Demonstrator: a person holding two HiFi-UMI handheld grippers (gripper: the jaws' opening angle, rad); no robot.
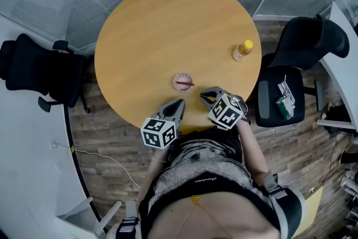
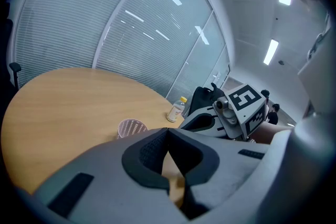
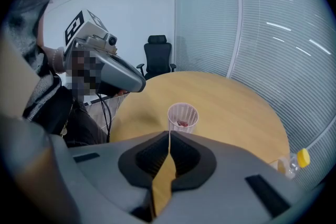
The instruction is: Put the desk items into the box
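Near cup (image 1: 183, 81), closed right tongs (image 1: 205, 97)

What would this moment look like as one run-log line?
left gripper: fingers shut, empty | right gripper: fingers shut, empty | mesh cup: on table, red item inside | bottle: upright

Round table (image 1: 168, 25): mesh cup (image 1: 183, 81), bottle (image 1: 242, 51)
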